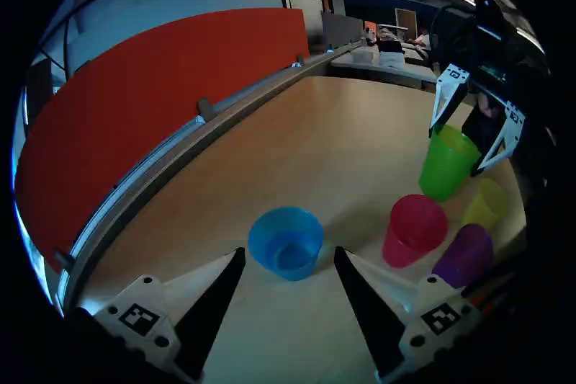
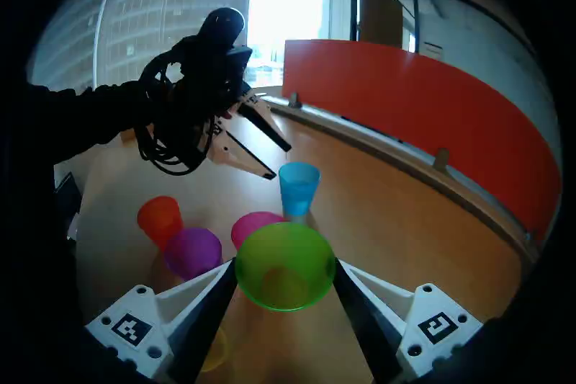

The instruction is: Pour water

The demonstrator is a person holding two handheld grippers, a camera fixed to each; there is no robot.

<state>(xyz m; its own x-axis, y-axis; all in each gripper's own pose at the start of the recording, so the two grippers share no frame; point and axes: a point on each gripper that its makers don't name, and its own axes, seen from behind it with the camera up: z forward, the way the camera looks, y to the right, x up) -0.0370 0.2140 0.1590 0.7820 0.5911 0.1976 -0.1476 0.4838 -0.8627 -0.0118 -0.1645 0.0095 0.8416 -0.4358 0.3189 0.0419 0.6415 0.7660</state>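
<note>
Green translucent plastic cup (image 2: pixel 286 290) sits between the two fingers of the right gripper (image 2: pixel 286 262), and both fingers press on its sides, so this gripper is closed around the cup. In the right gripper view the mouth of the cup faces the camera. From the left gripper view I cannot tell if its base touches the light wooden tabletop (image 1: pixel 324 139) or is a little above it.

Wide apart stand the fingers of the left gripper (image 1: pixel 289 251), which hold nothing. A blue plastic cup (image 1: pixel 286 242) stands upright on the tabletop just ahead of them, in line with the gap, with free space on each side. In the right gripper view this gripper hangs in the air above and behind the blue cup, held by a hand in a black sleeve (image 2: pixel 79 121) with black cable looped under it.

Near the blue cup, on the side of the green one, a pink plastic cup (image 1: pixel 414 229), a purple plastic cup (image 1: pixel 464 254) and a yellow plastic cup (image 1: pixel 486 202) stand close together. The right gripper view shows also an orange plastic cup (image 2: pixel 160 218) just beside the purple one. A long orange wall panel (image 1: pixel 158 103) runs along the far edge of the tabletop. Whether any cup holds water, I cannot tell.
</note>
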